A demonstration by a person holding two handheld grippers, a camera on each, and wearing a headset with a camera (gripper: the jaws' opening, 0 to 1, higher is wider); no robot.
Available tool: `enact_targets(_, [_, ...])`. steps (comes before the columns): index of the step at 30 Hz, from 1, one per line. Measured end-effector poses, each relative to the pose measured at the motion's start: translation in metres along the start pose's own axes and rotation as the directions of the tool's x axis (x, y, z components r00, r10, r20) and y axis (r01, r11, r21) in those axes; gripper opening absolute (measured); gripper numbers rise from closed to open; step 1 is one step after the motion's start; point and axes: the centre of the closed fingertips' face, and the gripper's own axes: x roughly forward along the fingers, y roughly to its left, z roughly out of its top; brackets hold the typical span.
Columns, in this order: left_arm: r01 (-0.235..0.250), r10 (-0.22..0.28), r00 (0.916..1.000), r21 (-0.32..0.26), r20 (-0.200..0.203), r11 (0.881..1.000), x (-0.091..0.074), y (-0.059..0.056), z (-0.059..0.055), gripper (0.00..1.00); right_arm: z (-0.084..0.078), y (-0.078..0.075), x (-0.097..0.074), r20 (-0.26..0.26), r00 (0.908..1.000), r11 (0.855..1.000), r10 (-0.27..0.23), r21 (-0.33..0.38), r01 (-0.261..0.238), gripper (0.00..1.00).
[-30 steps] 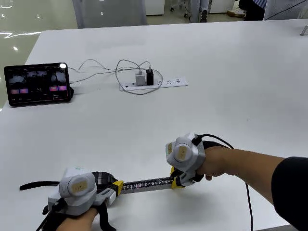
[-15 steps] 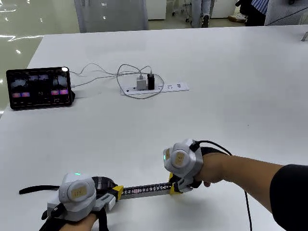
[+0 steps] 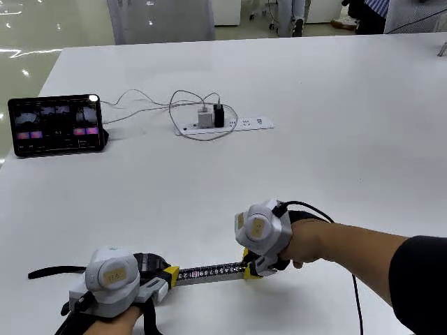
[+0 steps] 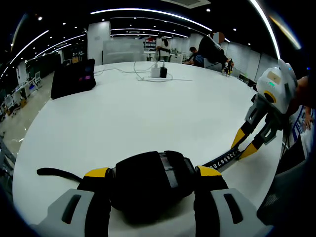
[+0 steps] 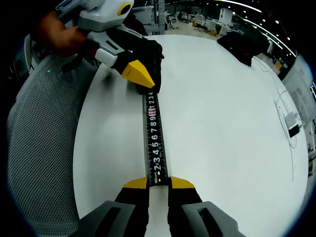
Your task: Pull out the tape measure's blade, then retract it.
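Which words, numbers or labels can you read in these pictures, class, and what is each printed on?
"2 3 4 5 6 7 8 9", a red figure too blurred to read, then "1 2 3 4": tape measure's blade, right gripper view.
Tablet screen: too blurred to read.
Power strip: markings too small to read.
Tape measure case: no text readable.

black tape measure [image 4: 148, 185] lies flat, its numbered blade [image 5: 153, 138] partly extended.
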Motion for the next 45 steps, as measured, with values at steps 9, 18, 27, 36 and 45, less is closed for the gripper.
enact_targets(9, [0.0, 0.0, 1.0, 0.0, 0.0, 1.0, 0.0, 0.0, 0.0, 0.64, 0.003, 0.0, 0.001, 0.0, 1.0, 1.0, 0.001, 0.001, -0.001, 0.1])
enact_targets(18, [-0.001, 0.001, 1.0, -0.001, -0.002, 1.0, 0.0, 0.0, 0.0, 0.64, 0.006, 0.0, 0.003, 0.003, 1.0, 1.0, -0.006, 0.009, 0.006, 0.1])
enact_targets(27, [0.001, -0.001, 1.0, -0.001, 0.0, 1.0, 0.0, 0.0, 0.0, 0.64, 0.009, 0.001, 0.004, 0.001, 0.9999, 1.0, -0.017, 0.009, 0.017, 0.1])
enact_targets(36, [0.001, -0.001, 1.0, -0.002, -0.005, 1.0, 0.0, 0.0, 0.0, 0.64, 0.011, 0.001, 0.005, 0.018, 0.9998, 1.0, -0.008, 0.009, 0.008, 0.1])
enact_targets(45, [0.003, -0.003, 1.0, -0.001, 0.006, 1.0, 0.0, 0.0, 0.001, 0.64, 0.014, 0.001, 0.006, 0.024, 0.9997, 1.0, -0.006, 0.009, 0.006, 0.1])
